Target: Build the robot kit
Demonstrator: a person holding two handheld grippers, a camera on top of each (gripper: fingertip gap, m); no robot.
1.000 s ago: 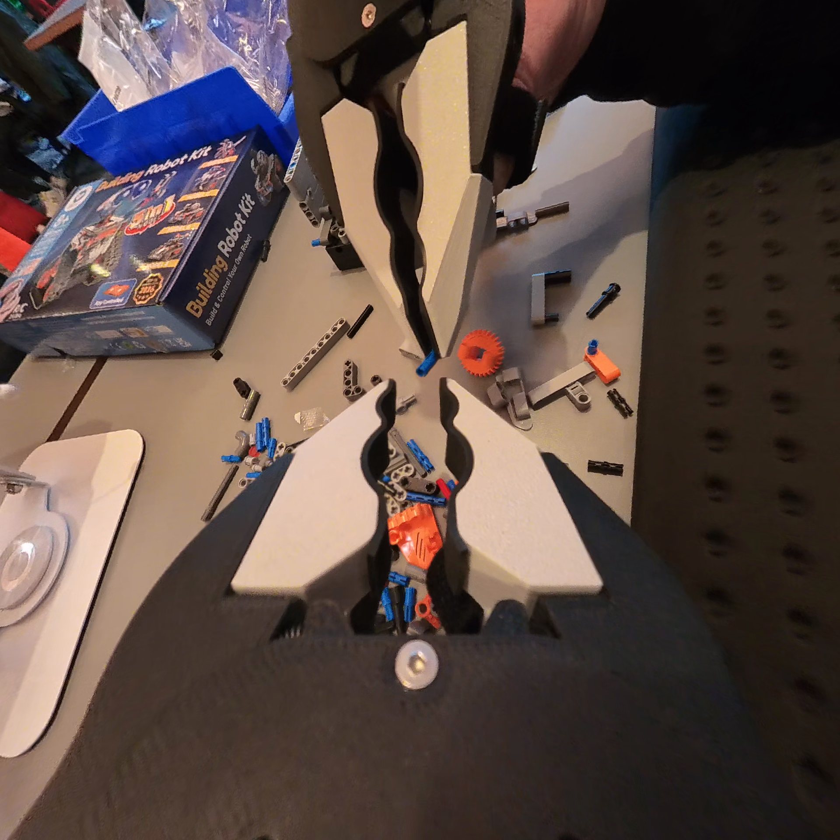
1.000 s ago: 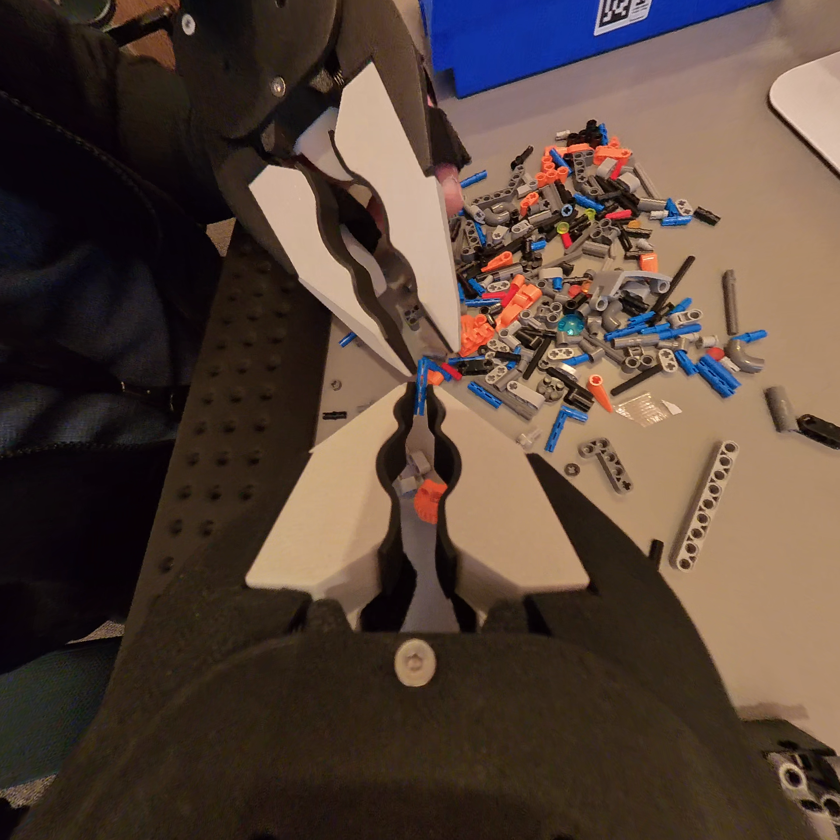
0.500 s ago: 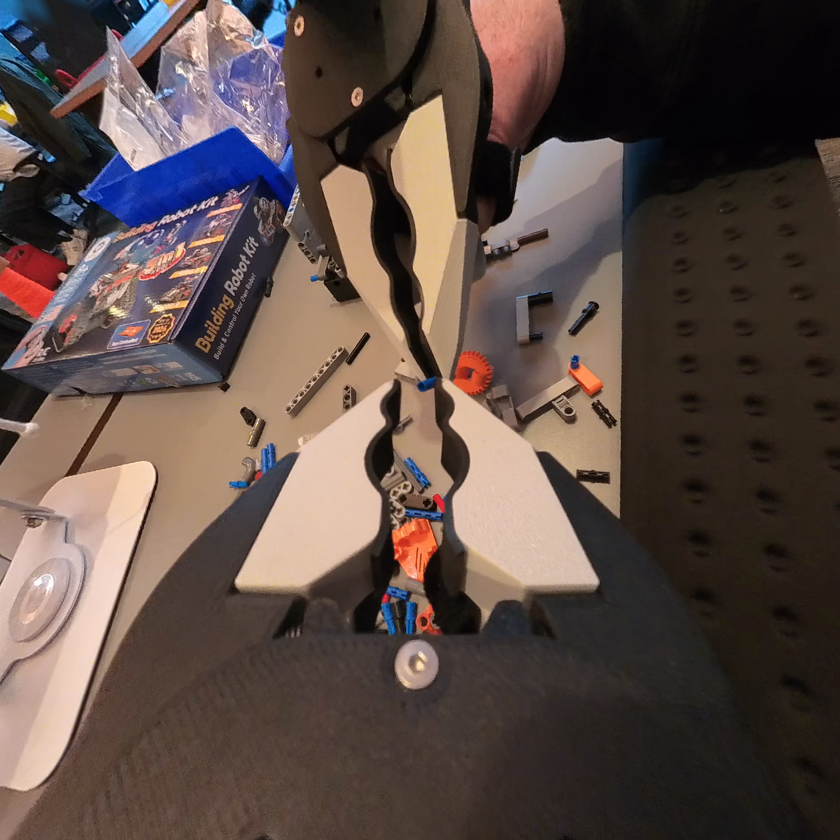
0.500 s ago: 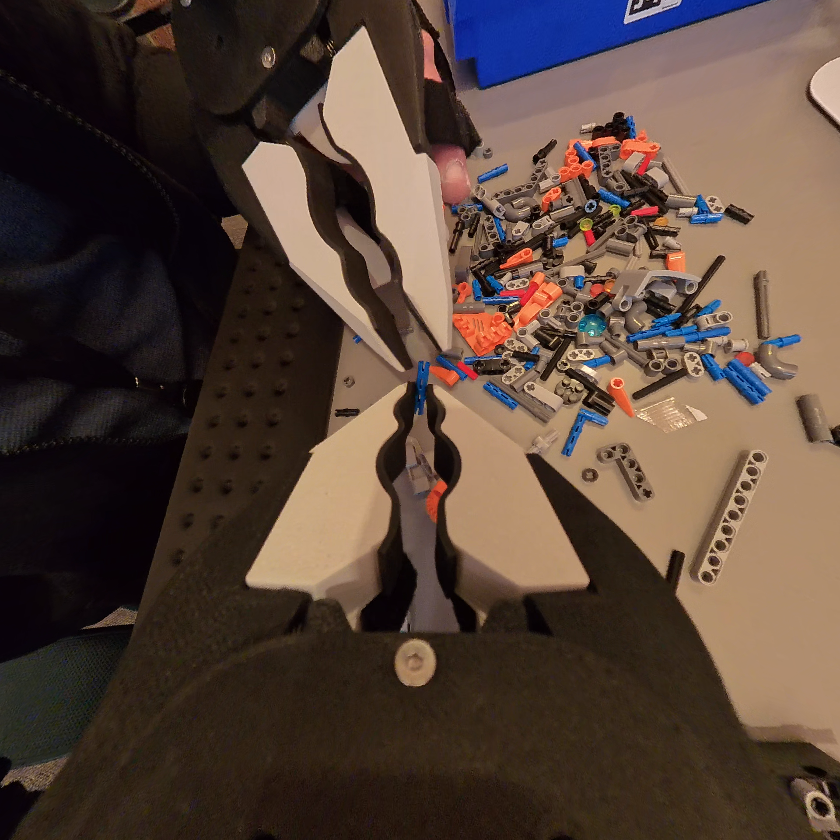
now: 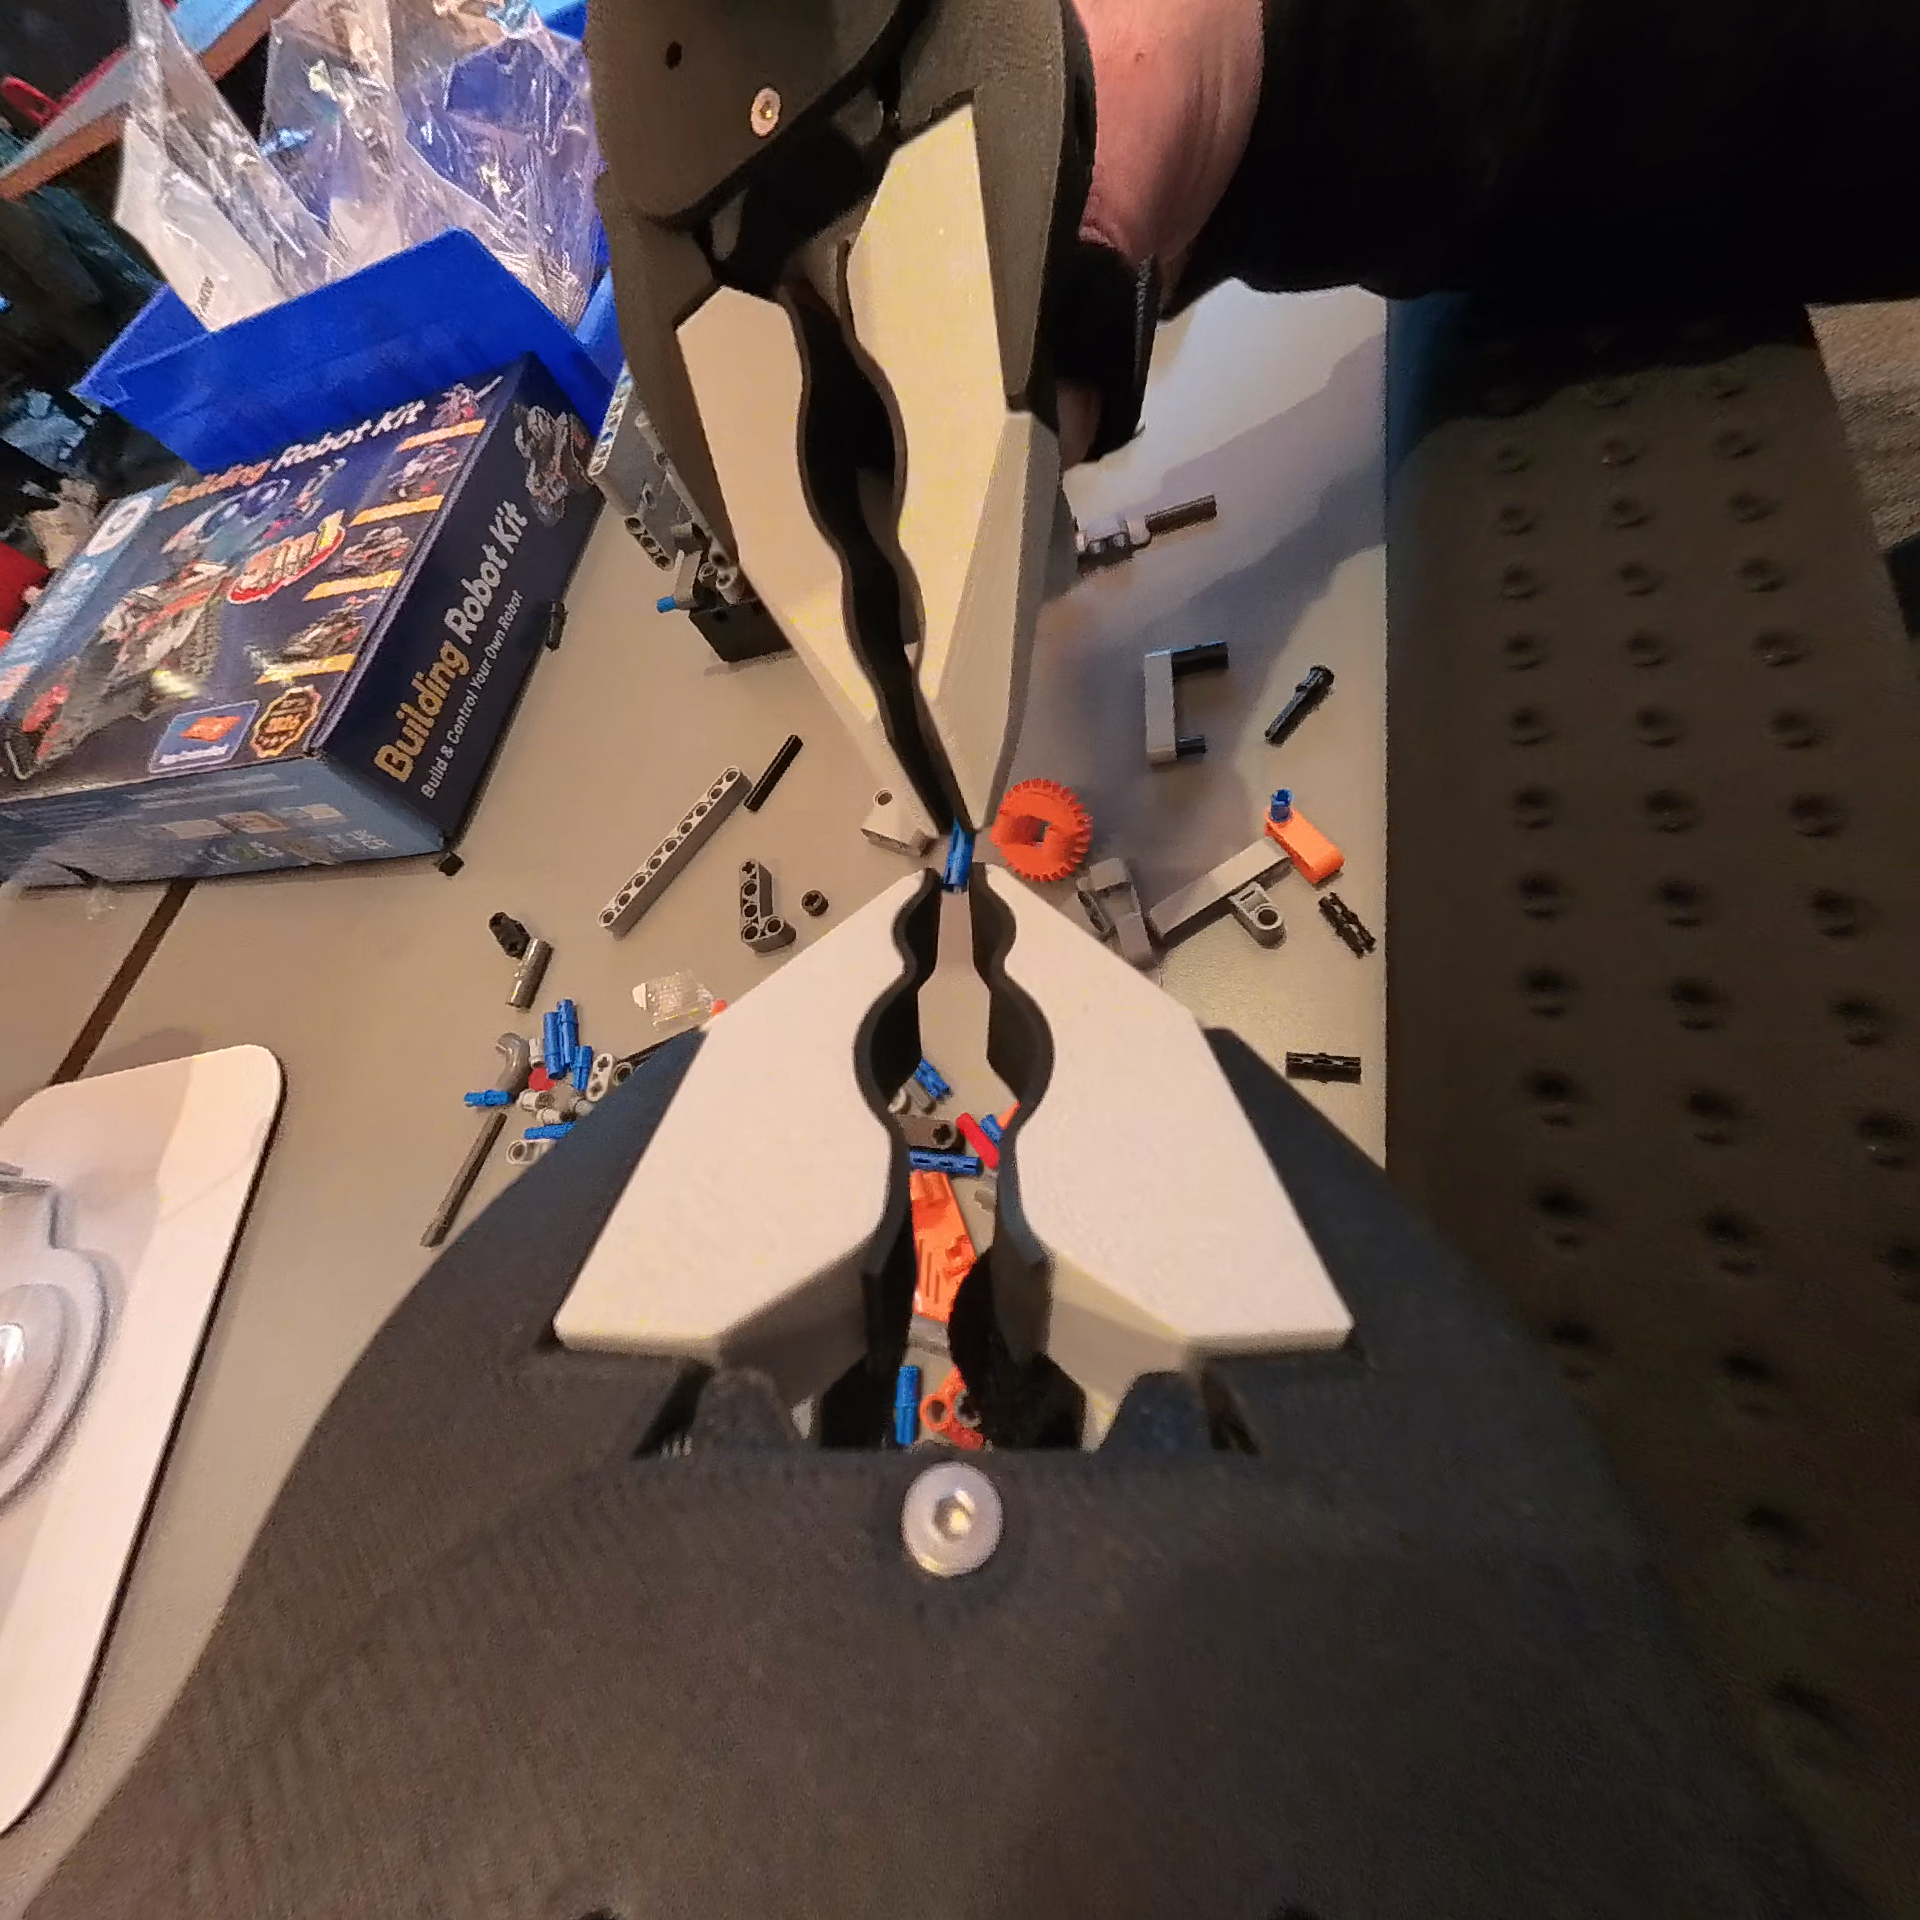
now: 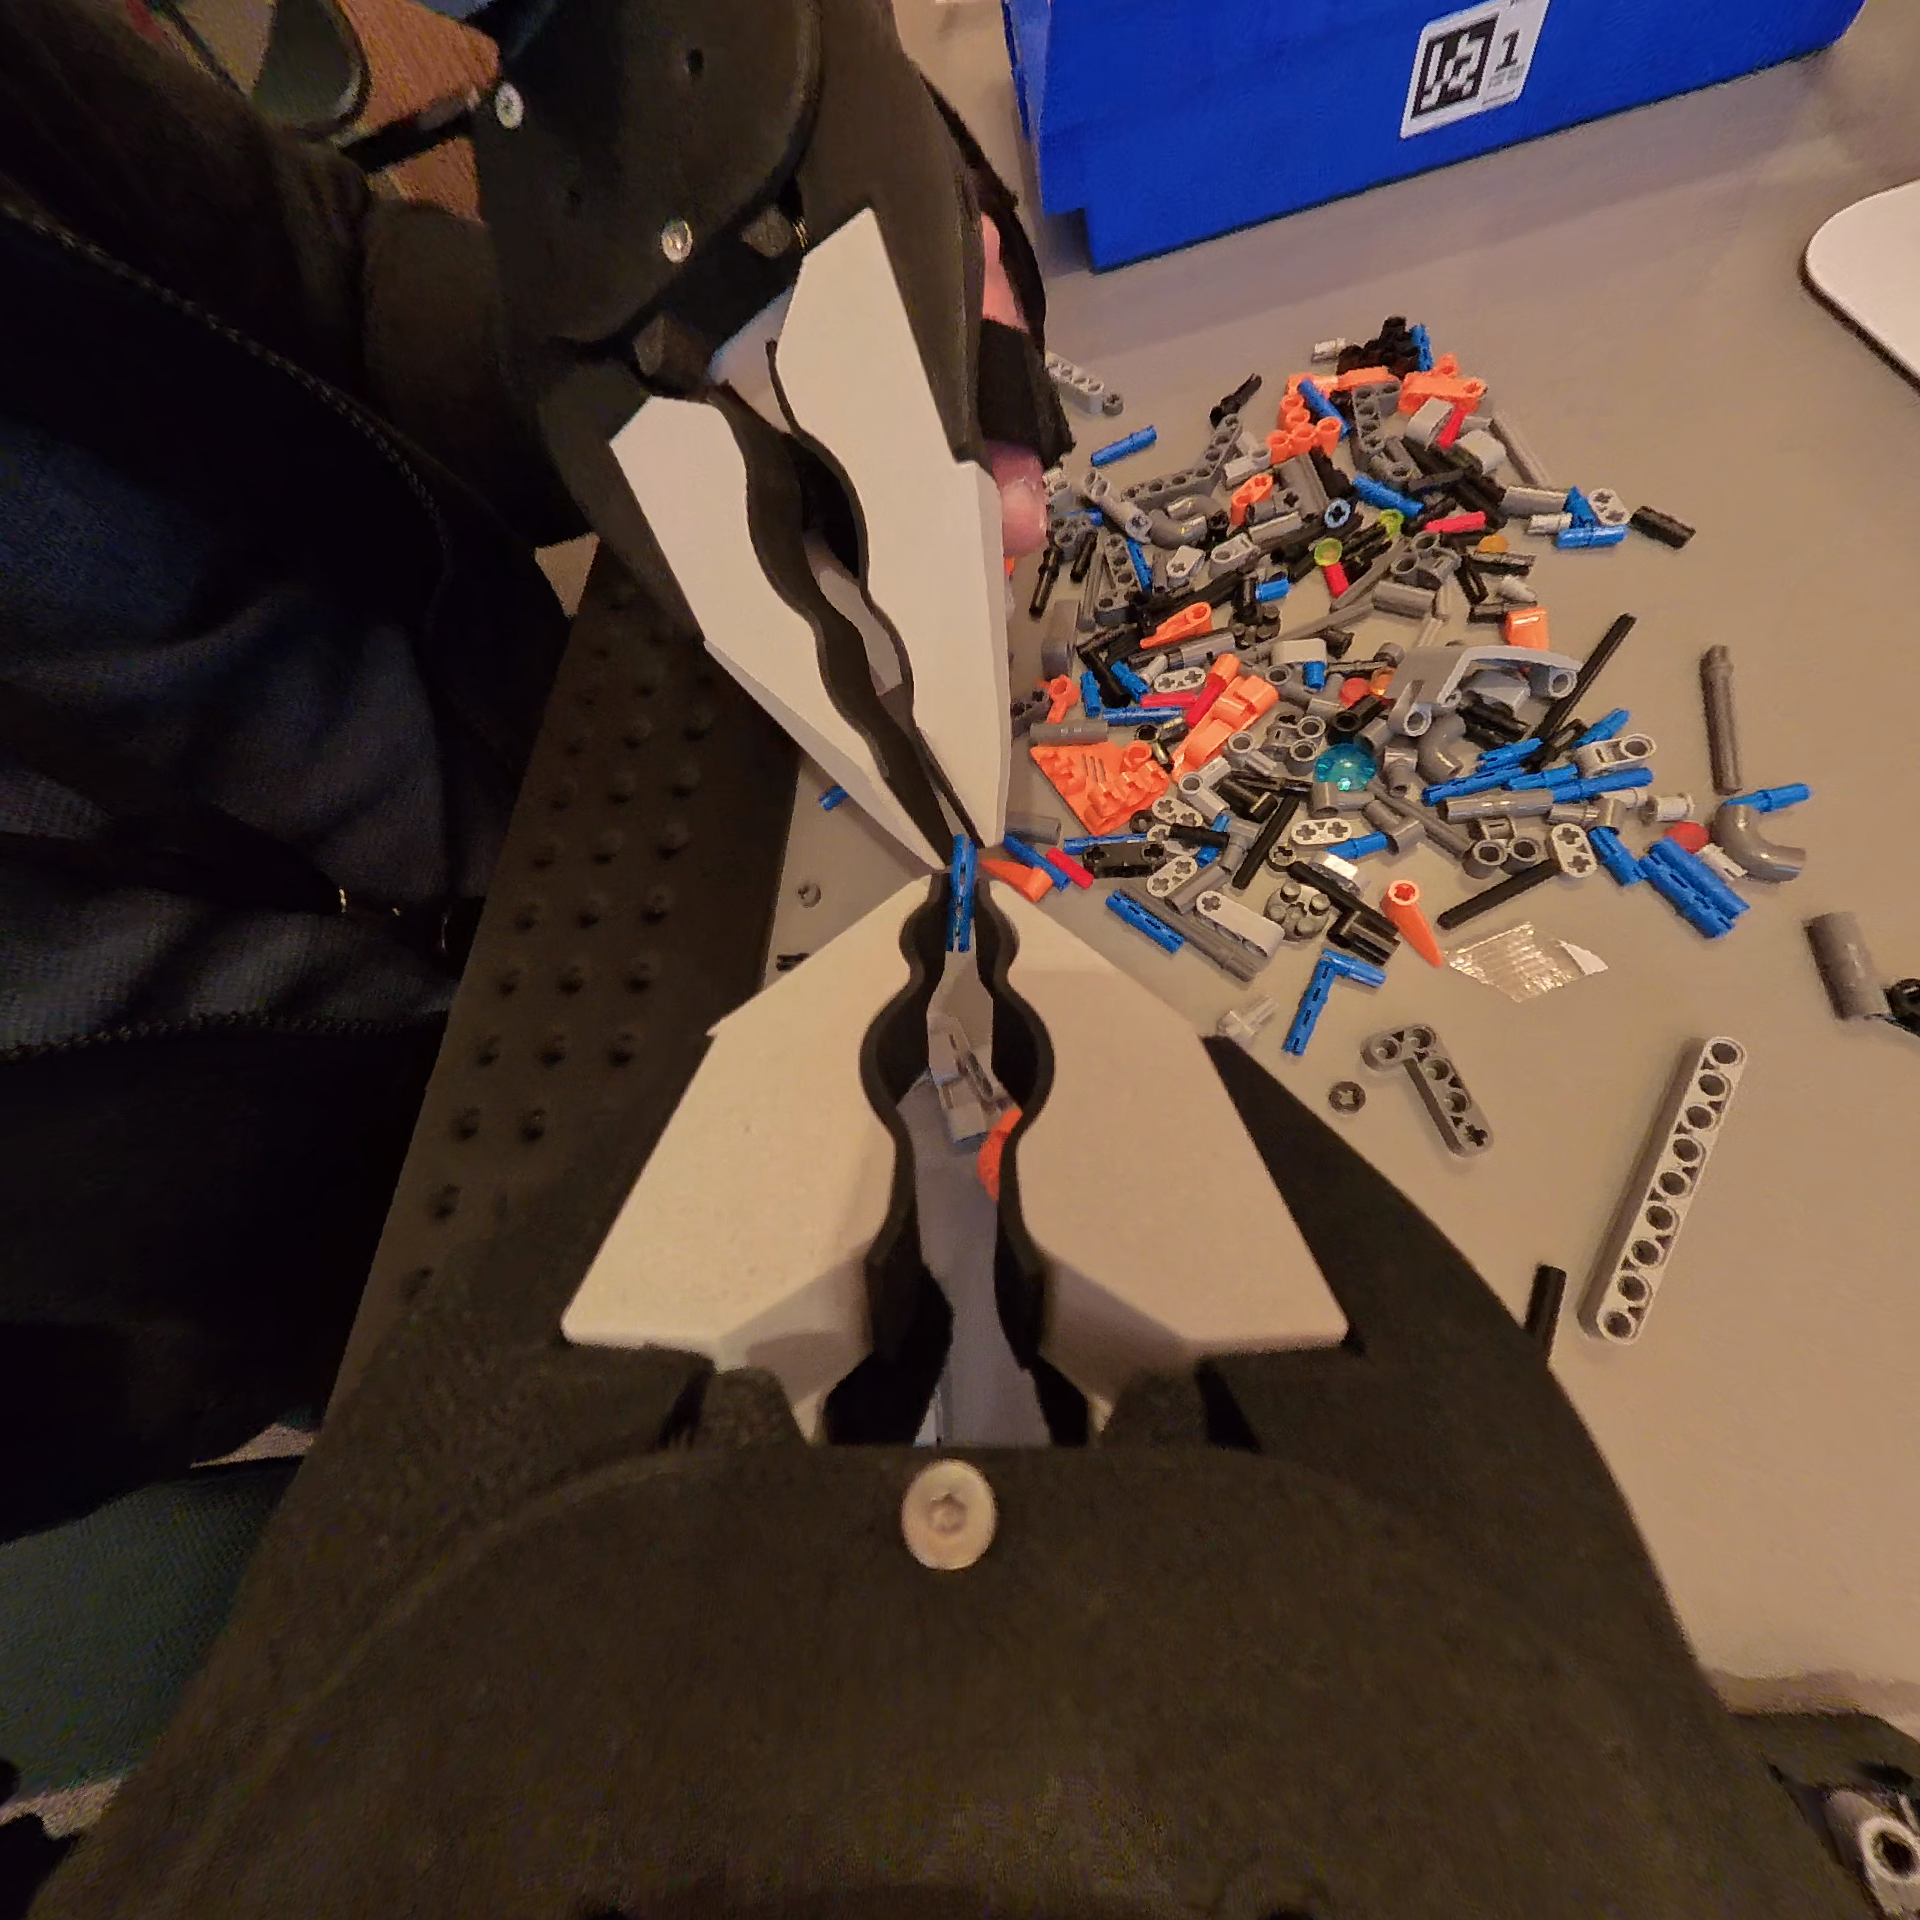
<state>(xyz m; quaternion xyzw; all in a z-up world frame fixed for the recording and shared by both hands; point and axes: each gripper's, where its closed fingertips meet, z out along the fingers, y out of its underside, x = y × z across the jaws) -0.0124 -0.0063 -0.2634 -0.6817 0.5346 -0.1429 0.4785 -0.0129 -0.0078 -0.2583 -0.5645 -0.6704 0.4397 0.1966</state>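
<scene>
A small blue pin (image 5: 958, 860) is held above the grey table, between the two grippers, which meet tip to tip. My left gripper (image 5: 956, 883) has its jaws closed on the pin's near end. My right gripper (image 5: 951, 816) comes down from above, shut on the other end. In the right wrist view the right gripper (image 6: 961, 904) pinches the blue pin (image 6: 962, 894) lengthwise. The left gripper (image 6: 961, 842) reaches in from the upper left and grips the pin's far tip. A person's hand (image 5: 1164, 187) holds the right gripper.
A pile of small grey, black, blue and orange building parts (image 6: 1351, 675) lies right of the tips. An orange gear (image 5: 1039, 831) and a grey beam (image 6: 1662, 1184) lie loose. A kit box (image 5: 281, 623), a blue bin (image 6: 1351, 104), a white board (image 5: 104, 1299) and a black dotted mat (image 5: 1662, 935) border the table. Only a small space, under 4 cm, lies between the two pairs of fingers. The orange gear (image 5: 1039, 831) is about 7 centimetres from my right fingertips.
My left gripper was open and apart from the pin. It has moved up to the right gripper's tips and closed on the pin. The right gripper kept hold throughout.
</scene>
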